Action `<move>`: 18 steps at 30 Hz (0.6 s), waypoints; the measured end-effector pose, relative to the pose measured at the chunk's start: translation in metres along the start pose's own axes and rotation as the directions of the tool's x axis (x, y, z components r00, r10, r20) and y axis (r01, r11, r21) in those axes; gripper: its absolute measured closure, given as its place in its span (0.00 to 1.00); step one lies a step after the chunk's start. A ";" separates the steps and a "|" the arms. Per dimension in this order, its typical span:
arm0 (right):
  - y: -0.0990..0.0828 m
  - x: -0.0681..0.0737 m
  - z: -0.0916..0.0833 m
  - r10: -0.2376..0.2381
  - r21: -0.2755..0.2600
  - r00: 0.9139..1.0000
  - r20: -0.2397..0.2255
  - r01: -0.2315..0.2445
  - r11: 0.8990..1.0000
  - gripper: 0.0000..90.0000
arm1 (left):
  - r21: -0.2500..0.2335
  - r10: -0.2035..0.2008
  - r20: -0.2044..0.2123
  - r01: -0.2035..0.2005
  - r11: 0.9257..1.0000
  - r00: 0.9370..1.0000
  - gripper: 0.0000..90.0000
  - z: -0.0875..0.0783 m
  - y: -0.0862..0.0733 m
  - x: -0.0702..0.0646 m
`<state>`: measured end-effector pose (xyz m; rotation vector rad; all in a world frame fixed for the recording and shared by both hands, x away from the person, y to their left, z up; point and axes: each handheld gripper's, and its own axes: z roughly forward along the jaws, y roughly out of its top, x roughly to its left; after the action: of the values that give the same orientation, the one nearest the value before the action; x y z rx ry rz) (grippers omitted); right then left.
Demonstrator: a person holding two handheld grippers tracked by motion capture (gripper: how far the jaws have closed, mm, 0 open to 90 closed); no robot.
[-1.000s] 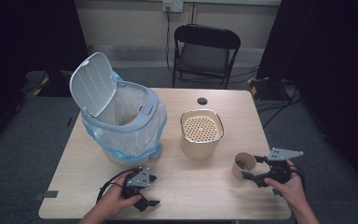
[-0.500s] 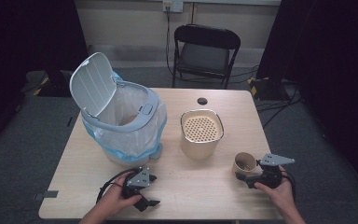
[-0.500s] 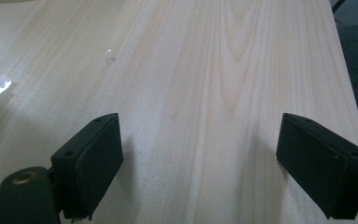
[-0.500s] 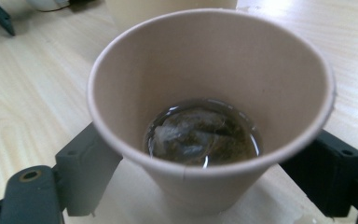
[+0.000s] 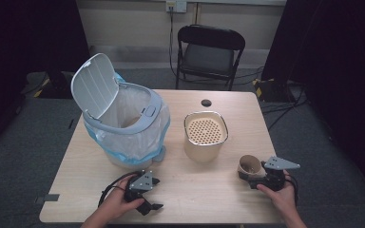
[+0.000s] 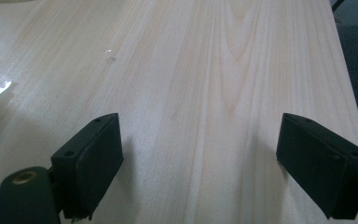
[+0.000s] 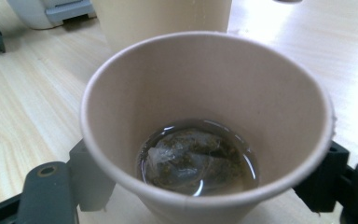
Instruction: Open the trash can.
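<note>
Paper cup (image 7: 205, 126) — between closing right gripper (image 7: 205, 186) jaws.

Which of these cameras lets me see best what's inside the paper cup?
The right gripper view: it looks straight into the paper cup, showing a tea bag lying in a little liquid. The high view shows the cup small, near the right gripper, its contents unclear. The left gripper view faces bare table.

The left gripper (image 5: 145, 192) is being held low over the table's near edge by the left hand (image 5: 119, 203), its jaws spread wide with nothing between them. The right gripper (image 5: 254, 175) is being held level in the right hand (image 5: 279, 195), its jaws having just been closing about a cup.
</note>
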<state>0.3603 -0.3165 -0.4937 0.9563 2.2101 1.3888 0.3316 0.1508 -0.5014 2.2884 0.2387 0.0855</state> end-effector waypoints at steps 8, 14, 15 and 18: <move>0.000 0.002 0.001 -0.006 -0.006 1.000 -0.006 0.006 1.000 0.28 | 0.000 0.001 -0.002 -0.001 1.000 1.000 0.15 0.000 0.000 0.000; 0.001 0.003 0.001 -0.022 -0.006 1.000 0.001 0.022 1.000 0.29 | 0.000 0.000 0.000 0.000 1.000 1.000 0.15 0.000 0.000 0.000; 0.001 0.003 0.001 -0.019 -0.003 1.000 0.003 0.019 1.000 0.29 | 0.000 0.001 0.000 -0.001 1.000 1.000 0.15 0.000 0.000 0.000; 0.003 0.003 0.001 -0.025 0.005 1.000 0.003 0.025 1.000 0.30 | 0.002 0.002 -0.002 -0.002 1.000 1.000 0.15 0.000 0.000 0.000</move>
<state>0.3593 -0.3128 -0.4914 0.9290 2.2168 1.3714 0.3317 0.1510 -0.5012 2.2911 0.2376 0.0880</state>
